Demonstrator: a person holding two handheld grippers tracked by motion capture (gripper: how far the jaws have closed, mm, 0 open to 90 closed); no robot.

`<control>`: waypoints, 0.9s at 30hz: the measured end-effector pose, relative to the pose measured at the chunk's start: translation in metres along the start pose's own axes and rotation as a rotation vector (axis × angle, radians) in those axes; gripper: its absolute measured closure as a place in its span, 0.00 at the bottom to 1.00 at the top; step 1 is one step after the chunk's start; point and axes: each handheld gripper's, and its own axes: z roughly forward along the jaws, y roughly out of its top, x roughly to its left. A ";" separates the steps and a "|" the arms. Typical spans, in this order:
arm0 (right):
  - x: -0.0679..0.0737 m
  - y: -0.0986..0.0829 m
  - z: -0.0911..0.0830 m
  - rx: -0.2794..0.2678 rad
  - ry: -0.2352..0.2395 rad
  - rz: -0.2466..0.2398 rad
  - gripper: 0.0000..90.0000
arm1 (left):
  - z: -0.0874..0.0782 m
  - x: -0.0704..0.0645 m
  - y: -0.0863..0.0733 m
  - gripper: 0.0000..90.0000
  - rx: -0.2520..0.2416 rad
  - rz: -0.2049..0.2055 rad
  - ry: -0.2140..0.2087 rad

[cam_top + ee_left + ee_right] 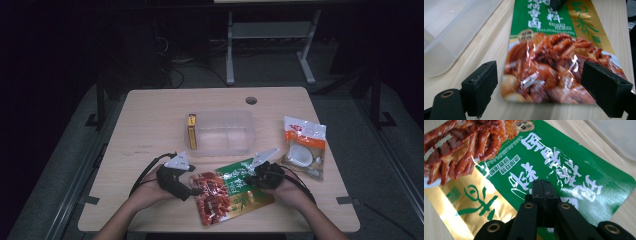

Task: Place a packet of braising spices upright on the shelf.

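Left gripper (196,190), at the lower left of the high view, held in the person's left hand (150,189): jaws spread wide, nothing between the pads. In the left gripper view, pads (484,85) standing either side of the near, red-printed end of the food pouch (554,65), one off its left corner over bare wood, the other over its right corner; impossible to tell whether that right pad touches the foil.

Right gripper (248,172), in the person's right hand (287,192), at the lower middle of the high view: jaws pressed fully together, no gap visible between the pads in the right gripper view. Closed tips (543,192) over the green printed part of the pouch (564,165), resting on or just above the foil; whether any of the film is pinched between them cannot be told. Same tip visible at the top edge of the left gripper view (556,3), sitting on the green area.

Pouch (227,192) lying flat on the table (150,125), near the front edge, between the two hands, red end toward the left gripper, green and gold end toward the right one.

Behind it, near the table's middle, a clear plastic bin (225,131) with a small yellow and red box (192,131) just beside its left wall. To the right, well apart from the grippers, a second packet (303,146) with orange and white print, lying flat.
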 end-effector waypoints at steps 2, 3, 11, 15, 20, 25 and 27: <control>0.001 0.004 0.003 0.004 0.001 -0.018 1.00 | 0.000 0.000 -0.001 0.15 0.013 0.001 0.005; 0.004 0.007 0.005 0.010 0.001 -0.023 1.00 | 0.001 0.000 -0.001 0.15 0.021 0.004 0.011; 0.003 0.010 -0.007 -0.046 -0.014 -0.006 0.79 | 0.020 -0.010 -0.003 0.14 0.054 -0.025 0.023; -0.001 0.003 -0.020 -0.112 -0.048 0.020 0.52 | 0.027 -0.012 -0.001 0.14 0.060 -0.030 0.036; 0.000 -0.009 -0.024 -0.097 -0.005 0.016 0.38 | 0.036 -0.013 0.001 0.14 0.069 -0.025 0.041; -0.002 -0.013 -0.028 -0.113 -0.008 0.022 0.37 | 0.041 -0.010 0.001 0.13 0.077 -0.016 0.039; -0.003 -0.013 -0.028 -0.114 -0.010 0.020 0.36 | 0.042 -0.009 0.000 0.13 0.072 -0.031 0.032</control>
